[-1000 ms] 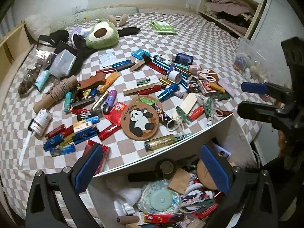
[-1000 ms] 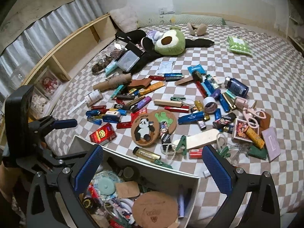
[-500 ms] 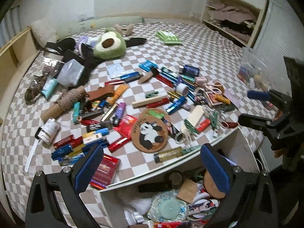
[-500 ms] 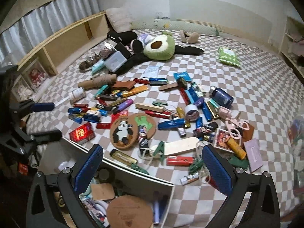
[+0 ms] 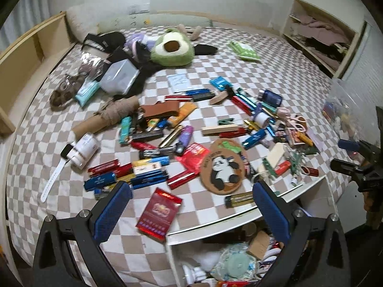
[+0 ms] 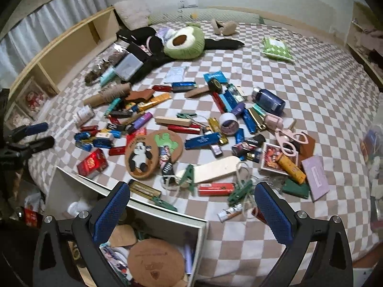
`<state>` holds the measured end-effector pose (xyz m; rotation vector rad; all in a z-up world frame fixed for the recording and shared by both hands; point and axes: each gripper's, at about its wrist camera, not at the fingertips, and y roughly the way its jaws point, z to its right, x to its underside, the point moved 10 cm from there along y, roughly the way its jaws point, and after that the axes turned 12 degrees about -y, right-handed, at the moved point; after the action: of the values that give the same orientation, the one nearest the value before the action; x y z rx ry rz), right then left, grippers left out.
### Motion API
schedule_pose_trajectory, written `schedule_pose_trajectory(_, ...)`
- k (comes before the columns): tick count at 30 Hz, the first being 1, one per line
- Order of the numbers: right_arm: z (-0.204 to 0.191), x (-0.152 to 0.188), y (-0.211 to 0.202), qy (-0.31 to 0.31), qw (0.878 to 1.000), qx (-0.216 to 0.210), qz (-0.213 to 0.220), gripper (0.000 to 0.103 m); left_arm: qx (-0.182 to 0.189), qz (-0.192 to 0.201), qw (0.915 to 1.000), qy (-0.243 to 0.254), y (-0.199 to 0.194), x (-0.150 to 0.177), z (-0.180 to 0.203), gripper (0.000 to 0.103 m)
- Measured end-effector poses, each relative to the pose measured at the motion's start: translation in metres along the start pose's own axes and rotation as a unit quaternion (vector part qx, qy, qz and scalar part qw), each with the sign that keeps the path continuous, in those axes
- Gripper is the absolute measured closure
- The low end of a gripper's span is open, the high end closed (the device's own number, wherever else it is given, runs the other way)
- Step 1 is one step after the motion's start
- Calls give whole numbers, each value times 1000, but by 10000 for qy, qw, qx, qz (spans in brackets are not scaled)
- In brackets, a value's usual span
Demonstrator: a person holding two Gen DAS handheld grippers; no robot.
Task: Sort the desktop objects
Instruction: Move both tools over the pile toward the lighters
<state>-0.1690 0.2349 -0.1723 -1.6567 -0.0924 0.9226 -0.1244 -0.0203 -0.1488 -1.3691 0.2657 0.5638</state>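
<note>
Many small desk items lie scattered on a checkered bedspread. My left gripper hangs open and empty above a red box, beside the rim of a white bin holding several sorted things. A panda coaster and a gold tube lie just ahead. My right gripper is open too, over the white bin, where a cork coaster rests. Ahead of it lie a wooden board, a red lighter and pink scissors.
An avocado plush and dark bags sit at the far side of the bed, with a green packet to their right. Wooden shelving lines the left edge. A clear plastic container stands off the right edge.
Both grippers have shifted so that more of the bedspread and less of the bin fills each view; the left one moved left over the red box. Both stayed open and empty.
</note>
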Motion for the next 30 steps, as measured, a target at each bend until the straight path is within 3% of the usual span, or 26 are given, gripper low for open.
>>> schedule_pose_trajectory(16,22,17,20,385,9985,-190,-336,0,-762,-119,9957,-508,25,4,-94,2)
schedule_pose_trajectory(17,23,18,22,424,9982,-224,-368,0,-811,-155,9953,-514,29,4,-99,2)
schedule_pose_trajectory(19,26,21,27,543,9969,-329,-455,0,-904,-262,9943,-497,40,7,-106,14)
schedule_pose_trajectory(30,45,37,53,924,9913,-428,-836,0,-1392,-777,9870,-198,96,23,-133,15)
